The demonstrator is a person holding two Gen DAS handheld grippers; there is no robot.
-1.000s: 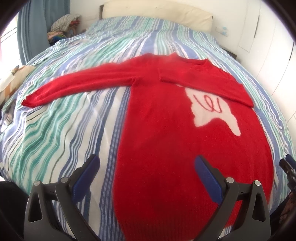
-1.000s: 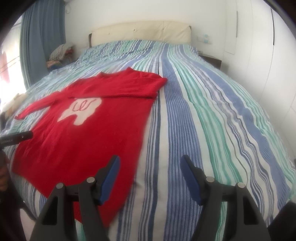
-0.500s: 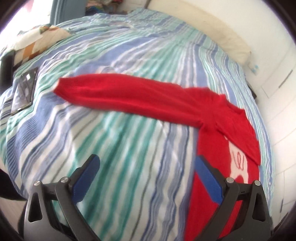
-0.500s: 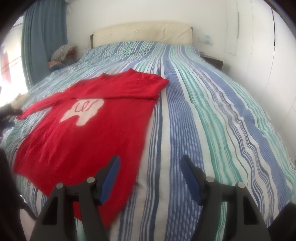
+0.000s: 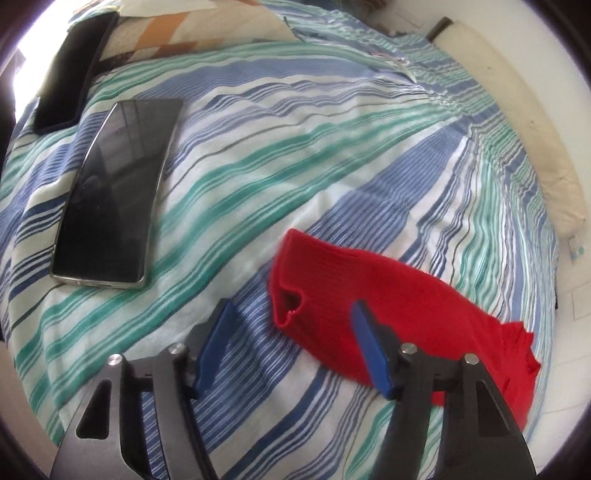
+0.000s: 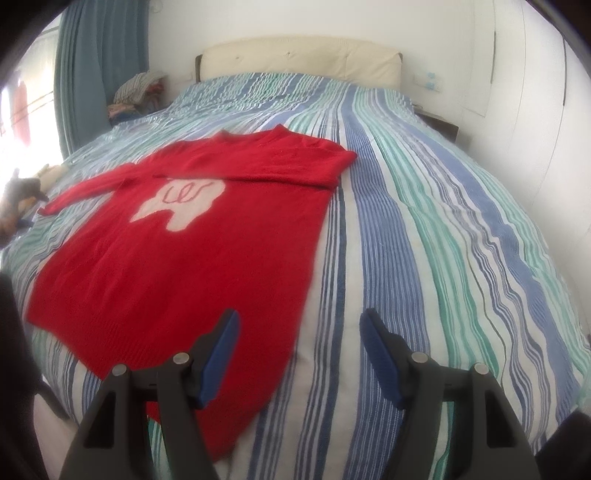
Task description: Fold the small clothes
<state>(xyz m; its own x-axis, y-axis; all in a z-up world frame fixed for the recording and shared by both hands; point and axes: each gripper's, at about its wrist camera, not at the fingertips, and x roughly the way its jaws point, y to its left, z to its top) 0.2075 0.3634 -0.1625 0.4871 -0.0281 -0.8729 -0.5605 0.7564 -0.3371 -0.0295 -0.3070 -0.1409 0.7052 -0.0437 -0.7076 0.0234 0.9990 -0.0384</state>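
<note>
A red knit sweater (image 6: 177, 251) with a white patch on its chest lies flat on the striped bed. One sleeve is folded across the chest; the other sleeve (image 5: 369, 291) stretches out to the left. My left gripper (image 5: 291, 317) is open, low over the bed, with the cuff of that sleeve between its fingers. My right gripper (image 6: 299, 332) is open and empty, above the sweater's bottom right corner near the foot of the bed.
A black phone (image 5: 114, 195) lies on the bed left of the cuff, with a dark flat case (image 5: 70, 70) and a patterned cushion (image 5: 177, 29) beyond it. The cream headboard (image 6: 299, 59) is far back. A clothes pile (image 6: 136, 92) sits beside the blue curtain.
My left gripper has swung left from the sweater's hem along the outstretched sleeve to its cuff and come down close. My right gripper has stayed nearly still.
</note>
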